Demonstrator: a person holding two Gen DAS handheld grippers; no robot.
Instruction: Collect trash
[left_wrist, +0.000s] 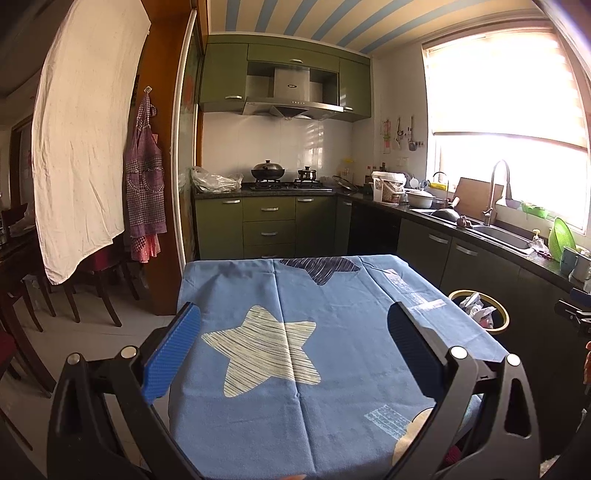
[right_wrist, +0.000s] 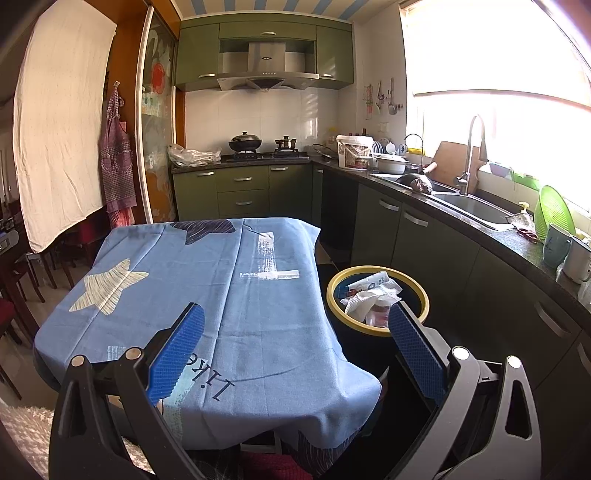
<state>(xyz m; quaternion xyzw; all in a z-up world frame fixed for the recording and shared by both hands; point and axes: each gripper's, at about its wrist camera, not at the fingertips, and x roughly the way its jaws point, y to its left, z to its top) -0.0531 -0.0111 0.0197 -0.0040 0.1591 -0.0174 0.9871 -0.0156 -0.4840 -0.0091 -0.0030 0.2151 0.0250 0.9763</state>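
Tongs: the left gripper (left_wrist: 293, 349) and the right gripper (right_wrist: 295, 349) are both spread wide and hold nothing.
Way to go: the bin (right_wrist: 377, 300), with the trash (right_wrist: 371, 295) inside, is right of the table, closest to the right gripper.
Table: the blue cloth (right_wrist: 207, 295) looks bare, though its near edge is hidden.
Room: a kitchen.

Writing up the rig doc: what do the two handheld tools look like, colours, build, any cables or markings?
Both match. The left tool and right tool each have two black angular plastic arms with triangular cut-outs, joined by round silver pivot pins. Each finger carries a flat blue pad with a fine diamond-grid texture, also seen on the right tool's pad. No cables, printed markings or sleeves are visible.
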